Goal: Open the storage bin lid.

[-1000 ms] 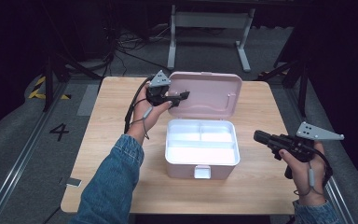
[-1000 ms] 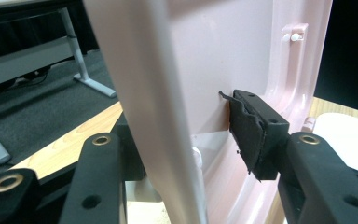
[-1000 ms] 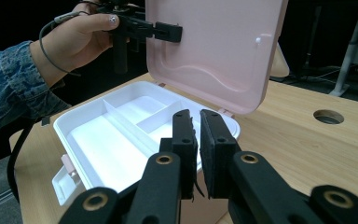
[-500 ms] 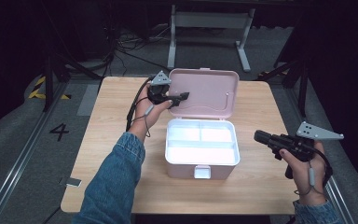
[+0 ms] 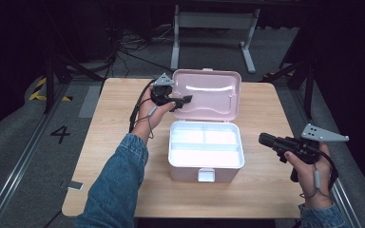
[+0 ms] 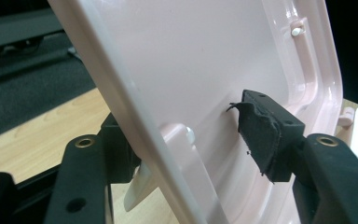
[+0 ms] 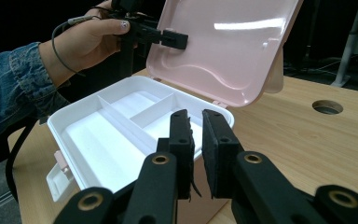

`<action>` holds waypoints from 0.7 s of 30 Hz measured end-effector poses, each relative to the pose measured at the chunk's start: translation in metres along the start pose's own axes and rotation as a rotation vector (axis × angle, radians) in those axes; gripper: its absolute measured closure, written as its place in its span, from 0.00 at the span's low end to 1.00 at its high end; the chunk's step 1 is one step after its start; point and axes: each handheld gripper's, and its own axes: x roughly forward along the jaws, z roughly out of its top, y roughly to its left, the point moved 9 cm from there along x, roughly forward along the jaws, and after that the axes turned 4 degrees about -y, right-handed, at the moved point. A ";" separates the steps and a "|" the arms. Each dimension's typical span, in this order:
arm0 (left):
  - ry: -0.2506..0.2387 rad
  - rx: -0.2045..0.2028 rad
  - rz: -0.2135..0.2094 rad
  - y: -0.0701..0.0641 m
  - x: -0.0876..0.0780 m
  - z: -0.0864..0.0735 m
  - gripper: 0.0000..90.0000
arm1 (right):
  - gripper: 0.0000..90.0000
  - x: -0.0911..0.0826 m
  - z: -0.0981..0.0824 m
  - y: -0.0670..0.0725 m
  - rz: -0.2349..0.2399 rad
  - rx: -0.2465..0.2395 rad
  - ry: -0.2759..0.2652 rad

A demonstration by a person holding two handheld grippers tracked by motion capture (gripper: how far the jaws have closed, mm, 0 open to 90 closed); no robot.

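Table [image 5: 123,142], lid [image 5: 209,92] upright, widthwise.

High cam overhead, gripper cams close, sharing lid [image 5: 209,92]

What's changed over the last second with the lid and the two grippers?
The left gripper has just been opening its jaws around the pink lid edge; the pad on the lid's inner side stands clear, and the lid stands raised as before. The right gripper and the white tray stayed put.
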 end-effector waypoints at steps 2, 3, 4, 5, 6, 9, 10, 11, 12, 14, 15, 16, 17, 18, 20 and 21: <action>0.002 -0.001 0.004 0.002 0.001 -0.001 0.46 | 0.92 0.000 0.000 0.000 -0.001 0.003 0.001; 0.008 -0.005 0.003 0.002 0.002 -0.002 0.45 | 0.92 0.000 0.000 0.000 -0.001 0.005 0.000; 0.012 -0.009 0.002 0.002 0.002 -0.003 0.45 | 0.92 0.000 -0.001 0.000 0.000 0.007 0.001; 0.012 -0.013 0.002 0.003 0.002 -0.004 0.45 | 0.92 0.000 -0.001 0.000 0.001 0.008 0.004; 0.016 -0.017 0.001 0.003 0.003 -0.005 0.44 | 0.92 0.000 -0.001 -0.001 0.001 0.008 0.005; 0.027 -0.025 0.005 0.005 0.004 -0.007 0.43 | 0.91 0.001 -0.002 -0.001 0.002 0.007 0.008; 0.031 -0.034 0.003 0.005 0.005 -0.009 0.43 | 0.91 0.001 -0.003 -0.002 0.001 0.007 0.010; 0.040 -0.035 0.008 0.006 0.005 -0.010 0.43 | 0.91 0.001 -0.003 -0.002 0.001 0.006 0.010; 0.042 -0.044 0.008 0.006 0.005 -0.011 0.42 | 0.91 0.001 -0.003 -0.002 0.002 0.011 0.009; 0.043 -0.053 0.007 0.006 0.007 -0.013 0.41 | 0.91 0.001 -0.003 -0.002 0.002 0.012 0.010; 0.054 -0.052 0.010 0.008 0.006 -0.014 0.41 | 0.91 0.001 -0.003 -0.002 0.002 0.014 0.011; 0.057 -0.059 0.010 0.008 0.007 -0.015 0.41 | 0.91 0.001 -0.003 -0.002 0.002 0.013 0.011; 0.058 -0.061 0.010 0.008 0.007 -0.016 0.41 | 0.91 0.001 -0.004 -0.002 0.002 0.016 0.015; 0.061 -0.068 0.010 0.008 0.008 -0.017 0.40 | 0.91 0.001 -0.004 -0.002 0.002 0.014 0.015; 0.070 -0.072 0.011 0.010 0.008 -0.019 0.40 | 0.91 0.002 -0.004 -0.002 0.000 0.015 0.015; 0.076 -0.085 0.012 0.010 0.008 -0.021 0.40 | 0.91 0.002 -0.004 -0.002 0.000 0.014 0.015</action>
